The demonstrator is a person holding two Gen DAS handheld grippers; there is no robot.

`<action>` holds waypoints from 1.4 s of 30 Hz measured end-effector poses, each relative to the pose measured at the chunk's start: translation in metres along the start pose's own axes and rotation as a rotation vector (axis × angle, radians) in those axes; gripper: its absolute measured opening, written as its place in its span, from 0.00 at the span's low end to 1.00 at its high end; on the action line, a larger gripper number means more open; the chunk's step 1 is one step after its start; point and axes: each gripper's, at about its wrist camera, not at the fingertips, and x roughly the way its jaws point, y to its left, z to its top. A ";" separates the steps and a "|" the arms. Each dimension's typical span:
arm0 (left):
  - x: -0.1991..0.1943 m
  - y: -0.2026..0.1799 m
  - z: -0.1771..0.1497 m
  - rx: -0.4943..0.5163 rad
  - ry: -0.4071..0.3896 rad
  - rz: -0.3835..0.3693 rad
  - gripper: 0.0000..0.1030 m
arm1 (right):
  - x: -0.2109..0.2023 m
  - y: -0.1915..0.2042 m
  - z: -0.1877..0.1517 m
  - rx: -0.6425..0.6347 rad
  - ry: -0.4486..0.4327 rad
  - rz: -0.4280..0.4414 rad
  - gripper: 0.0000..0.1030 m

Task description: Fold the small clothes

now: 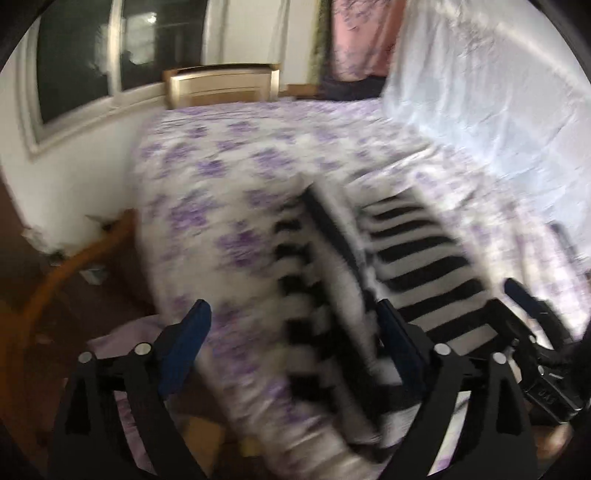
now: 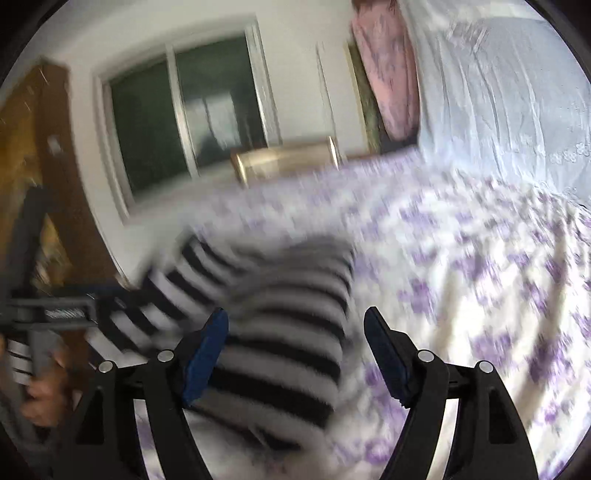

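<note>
Both views motion-blurred; fine detail unreliable.

Bed (image 1: 258, 155): fills most of both views, covered by a white sheet with purple flowers. A pale white-blue cover (image 1: 491, 92) lies heaped along its right side. Pink flowered cloth (image 1: 362, 33) hangs at the far end, next to it.

Window (image 2: 184, 122): dark panes, white frame, in the white wall beyond the bed. A light wooden board (image 1: 221, 85) stands at the far edge of the bed below it.

Striped garment (image 2: 280, 325): black-and-white bands, lying on the sheet near the bed's near-left edge. In the right wrist view it sits partly bunched, with one part trailing left toward the other gripper. In the left wrist view a raised fold runs up its middle.

Left gripper (image 1: 291, 332): jaws wide apart, nothing between the blue pads. Its right finger (image 1: 397, 336) is at the garment's edge; contact cannot be told through the blur.

Right gripper (image 2: 295, 347): jaws wide apart, over the garment's near-right part, gripping nothing. It also shows at the lower right of the left wrist view.
</note>
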 end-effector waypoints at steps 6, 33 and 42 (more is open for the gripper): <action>-0.013 -0.003 -0.020 -0.060 0.012 0.054 0.91 | -0.004 -0.030 -0.015 0.194 0.061 0.080 0.86; -0.162 -0.069 -0.087 0.160 -0.283 0.145 0.96 | -0.150 0.023 -0.039 0.087 -0.016 -0.049 0.97; -0.157 -0.062 -0.086 0.126 -0.237 0.125 0.95 | -0.153 0.040 -0.041 0.031 -0.002 -0.038 0.97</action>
